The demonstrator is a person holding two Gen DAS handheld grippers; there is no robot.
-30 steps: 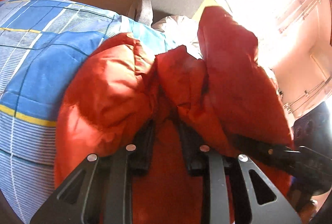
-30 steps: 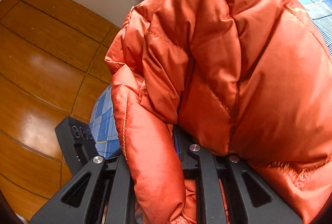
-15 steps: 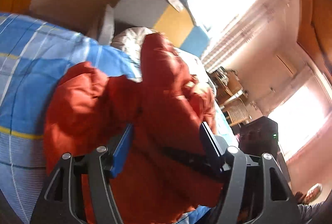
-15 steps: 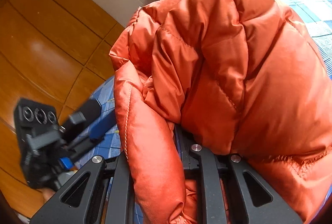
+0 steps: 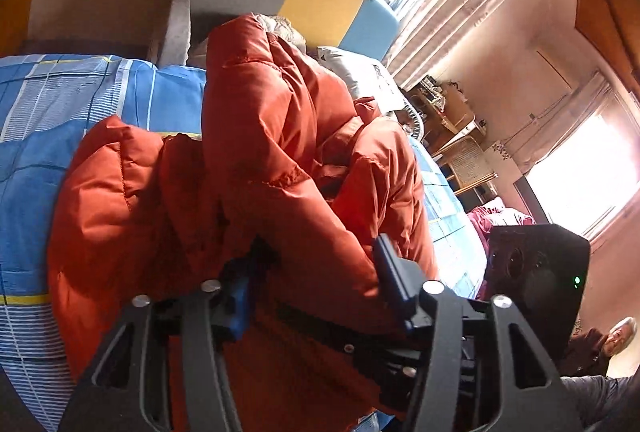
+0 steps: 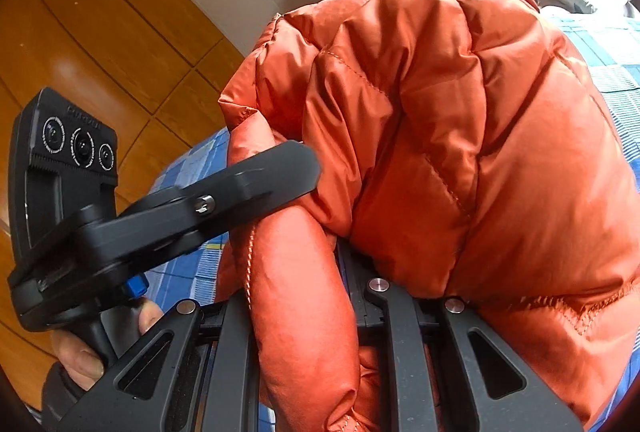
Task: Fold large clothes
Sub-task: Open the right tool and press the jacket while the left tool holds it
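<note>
Two grippers, one jacket [image 5: 280, 159], heaped on the bed [image 5: 60, 119]. My right gripper [image 6: 344, 272]: clenched on a jacket fold. My left gripper [image 5: 316, 264]: spread wide, jacket bulging between its jaws. Best practice, I judge: close left deep on the padding before lifting.

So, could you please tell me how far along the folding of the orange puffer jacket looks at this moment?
Early to midway, I'd judge. Done: the orange puffer jacket is on the blue checked bedding, gathered into a bunched heap. In hand: the right tongs are shut on a padded roll of it, and the left tongs stand open around another bulge. Left: no flat, tidy fold shows yet.
</note>
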